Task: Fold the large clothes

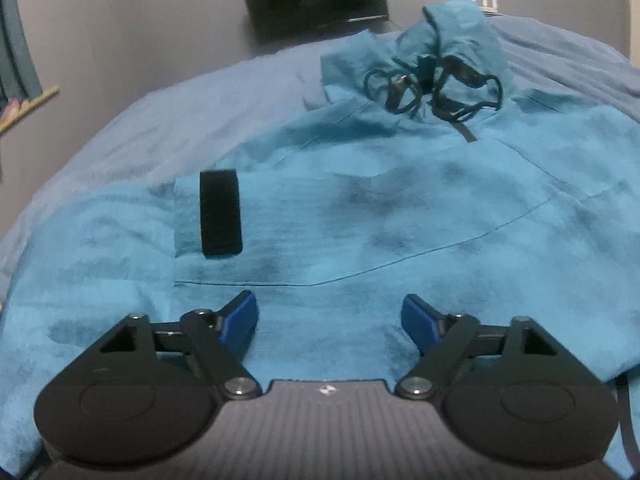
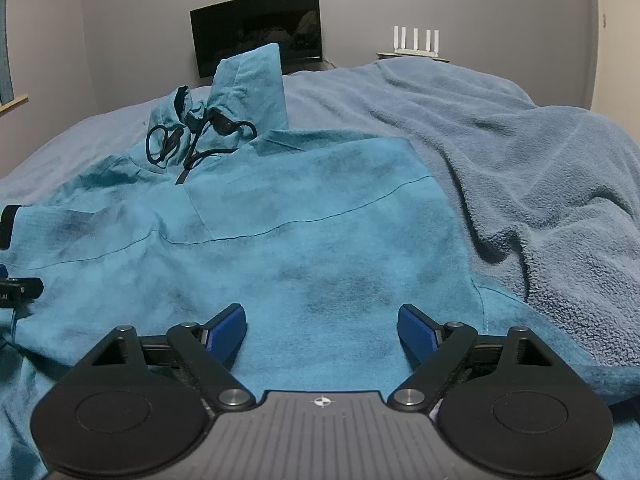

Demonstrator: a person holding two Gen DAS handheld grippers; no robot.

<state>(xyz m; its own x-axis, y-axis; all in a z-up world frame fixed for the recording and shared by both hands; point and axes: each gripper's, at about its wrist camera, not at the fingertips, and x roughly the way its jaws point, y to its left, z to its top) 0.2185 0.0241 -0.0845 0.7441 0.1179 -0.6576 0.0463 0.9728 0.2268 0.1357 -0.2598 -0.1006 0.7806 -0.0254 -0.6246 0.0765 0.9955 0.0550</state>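
My left gripper hangs over the teal jacket, its jaws spread wide with nothing between them, only cloth lying below; my right gripper hangs likewise over the same jacket, jaws released and holding nothing. The jacket lies spread on the bed, filling the middle of both views; its hood is bunched up at about one o'clock in the left view and at eleven o'clock in the right view, with dark drawcords tangled at the neck. A sleeve is folded across the body, its end with a black cuff strap lying at ten o'clock from my left jaws. From three to one o'clock in the right view a blue fleece blanket lies rumpled, touching the jacket's edge. At twelve o'clock beyond the bed a dark screen leans by the wall; a white router stands to its right.
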